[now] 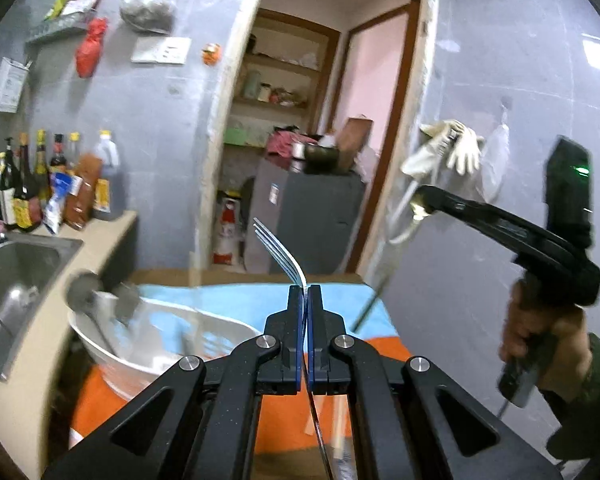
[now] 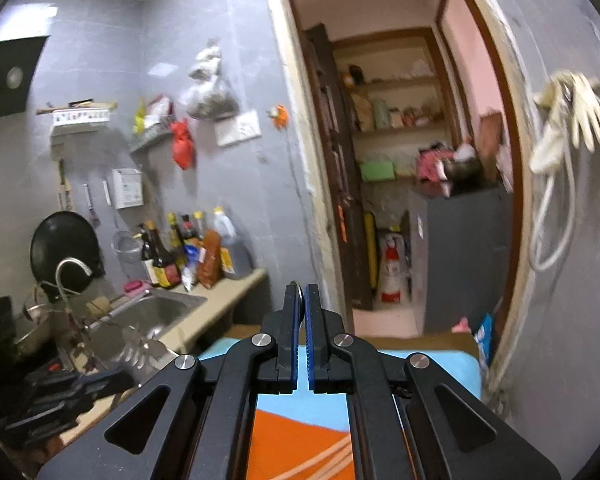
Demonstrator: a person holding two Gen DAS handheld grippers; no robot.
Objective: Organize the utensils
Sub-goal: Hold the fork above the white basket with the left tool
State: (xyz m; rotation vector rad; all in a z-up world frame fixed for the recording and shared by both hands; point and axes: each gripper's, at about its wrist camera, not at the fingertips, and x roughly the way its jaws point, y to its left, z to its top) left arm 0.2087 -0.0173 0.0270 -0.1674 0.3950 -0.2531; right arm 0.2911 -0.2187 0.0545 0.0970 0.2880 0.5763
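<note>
In the left wrist view my left gripper (image 1: 305,292) is shut on a steel fork (image 1: 278,250). Its tines point up and away, and its handle runs down beneath the jaws. At the right of that view a hand holds my right gripper (image 1: 420,202), shut on a thin metal utensil (image 1: 366,308) whose dark shaft hangs down to the left. In the right wrist view only a rounded metal edge of the utensil (image 2: 300,294) shows between the pads of the right gripper (image 2: 302,292). The left gripper (image 2: 60,392) and the fork (image 2: 142,346) appear blurred at lower left.
A white bowl (image 1: 100,344) holding blurred utensils stands on the blue and orange cloth (image 1: 228,304) to the left of my left gripper. A steel sink (image 1: 20,264) and sauce bottles (image 1: 40,184) line the counter on the left. An open doorway (image 1: 312,140) lies ahead, with gloves (image 1: 456,148) hanging on the right wall.
</note>
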